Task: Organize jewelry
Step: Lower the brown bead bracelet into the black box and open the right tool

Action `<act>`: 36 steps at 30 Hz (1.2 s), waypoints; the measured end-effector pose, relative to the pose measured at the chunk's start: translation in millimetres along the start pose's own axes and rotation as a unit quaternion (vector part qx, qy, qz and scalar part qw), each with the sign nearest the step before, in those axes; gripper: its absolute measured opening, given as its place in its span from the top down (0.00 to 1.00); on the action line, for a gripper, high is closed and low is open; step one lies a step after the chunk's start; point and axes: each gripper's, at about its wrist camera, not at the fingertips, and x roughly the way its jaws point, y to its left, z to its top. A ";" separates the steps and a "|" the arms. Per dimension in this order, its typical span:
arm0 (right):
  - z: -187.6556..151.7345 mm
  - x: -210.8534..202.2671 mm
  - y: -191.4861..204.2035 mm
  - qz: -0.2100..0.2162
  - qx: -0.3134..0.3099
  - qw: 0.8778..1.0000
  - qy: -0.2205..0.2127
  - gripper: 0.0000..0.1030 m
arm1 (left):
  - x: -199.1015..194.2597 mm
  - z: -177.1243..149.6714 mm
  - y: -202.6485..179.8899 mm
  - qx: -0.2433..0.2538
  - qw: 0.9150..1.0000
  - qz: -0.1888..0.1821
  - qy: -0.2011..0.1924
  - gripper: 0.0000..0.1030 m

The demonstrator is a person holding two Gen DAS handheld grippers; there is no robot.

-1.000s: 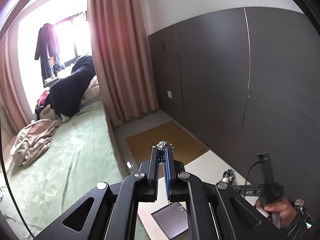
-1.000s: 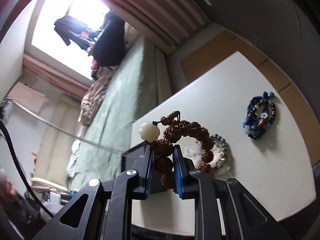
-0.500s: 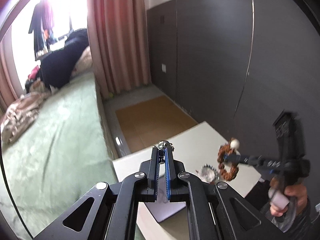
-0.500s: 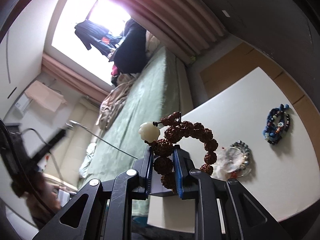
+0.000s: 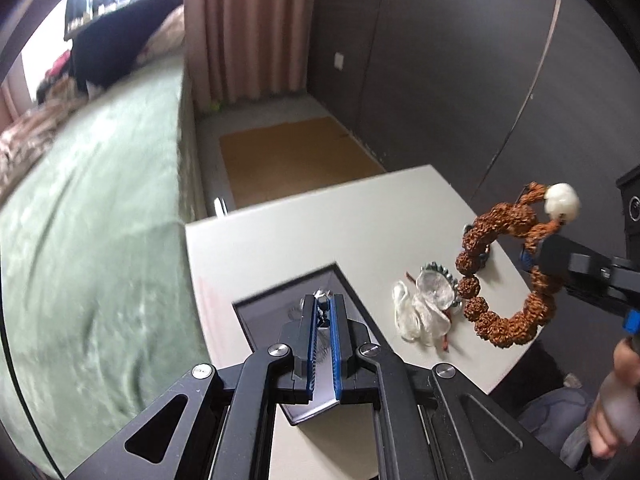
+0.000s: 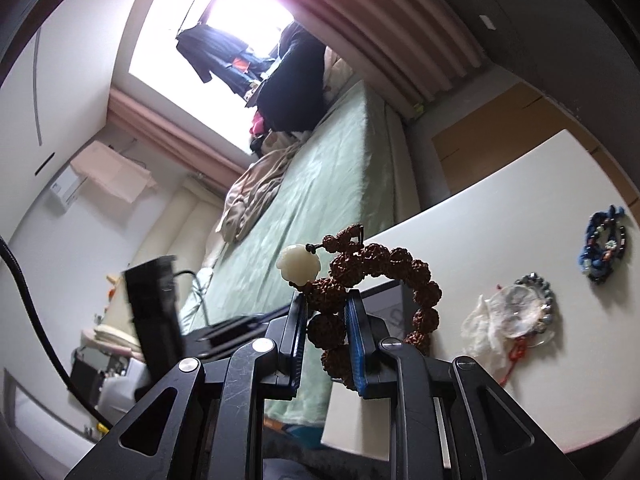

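My left gripper (image 5: 322,307) is shut on a small silvery piece of jewelry (image 5: 320,295) that sticks out at its tips. It hangs just above an open dark-rimmed box with grey lining (image 5: 272,312) on the white table (image 5: 320,232). My right gripper (image 6: 327,314) is shut on a brown bead bracelet (image 6: 416,276) with one white bead (image 6: 299,266), held in the air above the table's right side. From the left wrist the same brown bead bracelet (image 5: 480,316) hangs at the right. A clear crystal bracelet (image 6: 524,308) lies on the table, a blue bracelet (image 6: 602,246) farther off.
A white pouch (image 5: 412,320) lies beside the crystal bracelet. A green bed (image 5: 100,200) runs along the table's left side. Dark wall panels (image 5: 460,80) stand behind the table. A hand (image 5: 612,420) grips the right tool's handle.
My left gripper has come down from pointing at the room to just over the box. The right gripper with the brown bracelet has drifted sideways over the table, toward the box.
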 end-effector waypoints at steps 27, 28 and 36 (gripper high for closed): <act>-24.2 118.4 22.6 -0.133 -0.090 0.982 0.097 0.80 | -64.7 -30.4 83.8 -0.085 0.995 0.050 -0.021 0.34; -25.9 124.4 24.8 -0.153 -0.107 0.977 0.105 0.80 | -66.2 -31.0 84.3 -0.086 0.995 0.049 -0.022 0.34; -14.5 119.5 6.5 -0.157 -0.064 0.978 0.123 0.44 | -71.9 -27.5 72.4 -0.066 0.996 0.043 -0.028 0.34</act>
